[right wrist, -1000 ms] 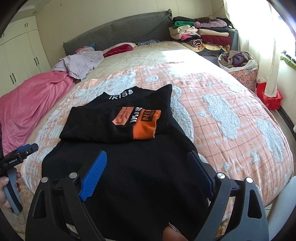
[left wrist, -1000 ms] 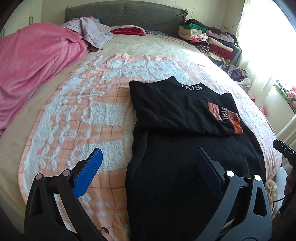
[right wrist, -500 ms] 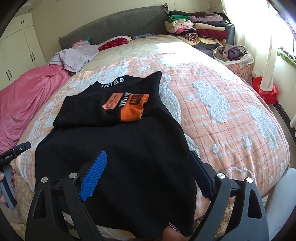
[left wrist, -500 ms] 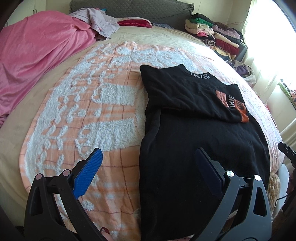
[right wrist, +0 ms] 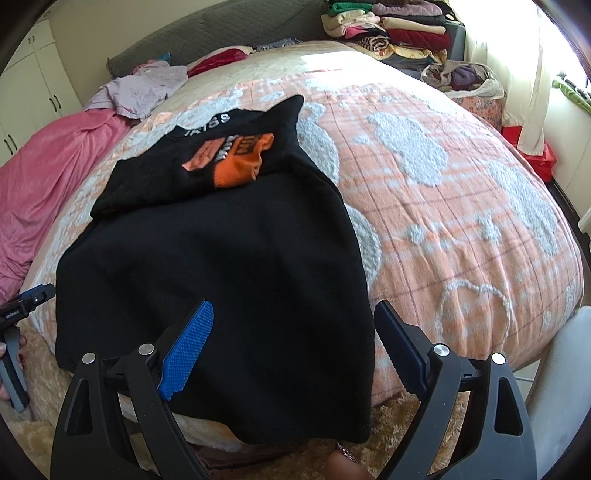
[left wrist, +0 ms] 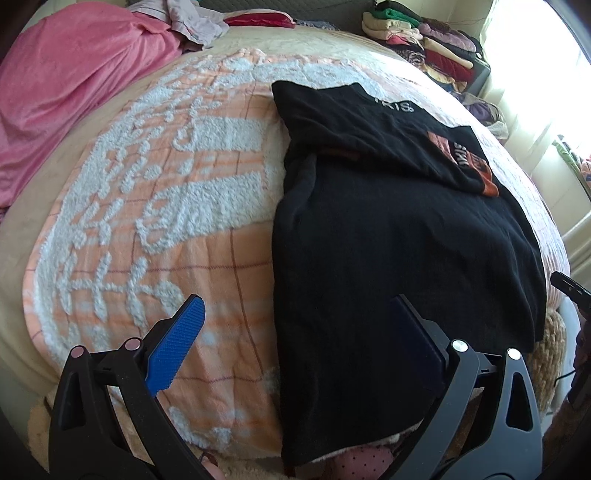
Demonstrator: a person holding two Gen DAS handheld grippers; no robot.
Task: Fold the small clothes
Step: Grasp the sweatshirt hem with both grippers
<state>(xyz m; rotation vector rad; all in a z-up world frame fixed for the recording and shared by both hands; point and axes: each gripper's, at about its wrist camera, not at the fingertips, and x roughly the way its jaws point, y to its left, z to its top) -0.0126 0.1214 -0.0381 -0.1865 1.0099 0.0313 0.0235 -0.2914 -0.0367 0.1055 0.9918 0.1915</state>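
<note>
Right wrist, right gripper (right wrist: 293, 314) spread wide, empty, above black shirt (right wrist: 221, 258) hem

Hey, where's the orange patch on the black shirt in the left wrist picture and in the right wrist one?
Left wrist: orange patch sits upper right, at the folded sleeve's end on the black shirt.
Right wrist: orange patch sits upper left of centre.
Shared landmark: the stack of folded clothes beyond the bed's far corner.

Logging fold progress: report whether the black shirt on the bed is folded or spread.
Partly folded. The black shirt has its top section with the orange print doubled over the body, while the lower body lies spread flat, its hem draping over the bed edge.
</note>
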